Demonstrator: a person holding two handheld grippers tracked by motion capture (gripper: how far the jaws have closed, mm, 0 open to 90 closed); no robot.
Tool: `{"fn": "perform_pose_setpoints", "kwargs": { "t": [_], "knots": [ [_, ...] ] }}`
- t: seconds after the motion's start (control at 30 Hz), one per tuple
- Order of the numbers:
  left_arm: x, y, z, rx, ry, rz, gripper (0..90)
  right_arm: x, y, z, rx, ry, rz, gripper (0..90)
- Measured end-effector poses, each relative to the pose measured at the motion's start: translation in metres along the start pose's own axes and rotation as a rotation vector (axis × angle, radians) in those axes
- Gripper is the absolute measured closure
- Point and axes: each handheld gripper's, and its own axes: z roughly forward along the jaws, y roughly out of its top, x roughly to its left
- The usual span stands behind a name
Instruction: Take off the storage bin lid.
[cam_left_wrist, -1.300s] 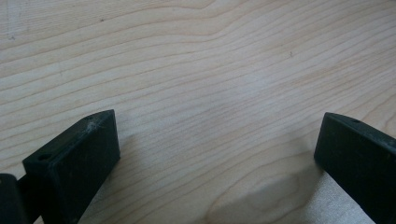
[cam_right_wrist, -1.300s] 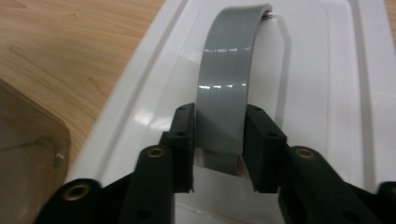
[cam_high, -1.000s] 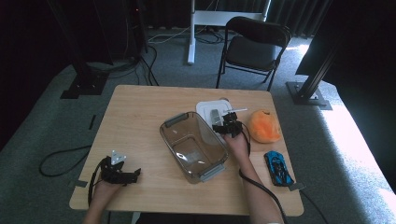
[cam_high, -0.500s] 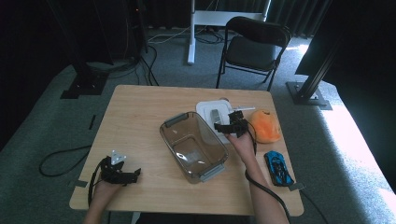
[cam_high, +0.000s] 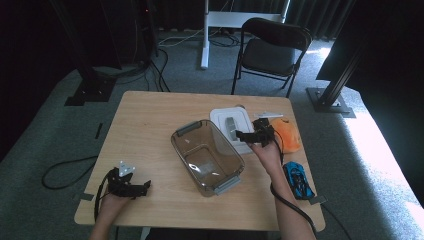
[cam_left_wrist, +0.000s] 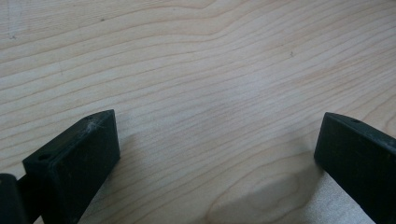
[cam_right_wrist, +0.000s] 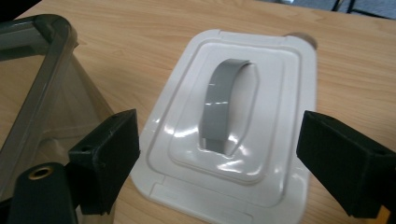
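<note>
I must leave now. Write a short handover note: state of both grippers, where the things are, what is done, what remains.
Right gripper: jaws have just been opening, nothing between them, above the white plastic lid with grey handle.
Left gripper: open, empty, at the near left of the wooden table.
Clear plastic box with grey latches: mid-table, uncovered, looks empty; lid lies flat beside it.
Orange soft thing and blue toy car: right of the lid.
Done: lid lies released.
Left: probably filling and closing the box.
</note>
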Motion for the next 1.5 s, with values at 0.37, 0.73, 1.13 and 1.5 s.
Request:
{"fn": "perform_pose_setpoints", "kwargs": {
  "t": [0.37,0.73,1.13,1.5],
  "knots": [
    [0.000,0.000,0.000,0.000,0.001,-0.001,0.5,-0.013,-0.004,-0.024,-0.019,-0.019,0.012,12.9],
    [0.000,0.000,0.000,0.000,0.002,-0.002,0.5,-0.030,-0.009,-0.042,-0.028,-0.054,0.034,13.0],
    [0.000,0.000,0.000,0.000,0.002,-0.002,0.5,-0.057,-0.014,-0.058,-0.035,-0.116,0.079,13.5],
    [0.000,0.000,0.000,0.000,0.002,-0.002,0.5,-0.088,-0.021,-0.064,-0.031,-0.178,0.164,13.5]
  ]
}}
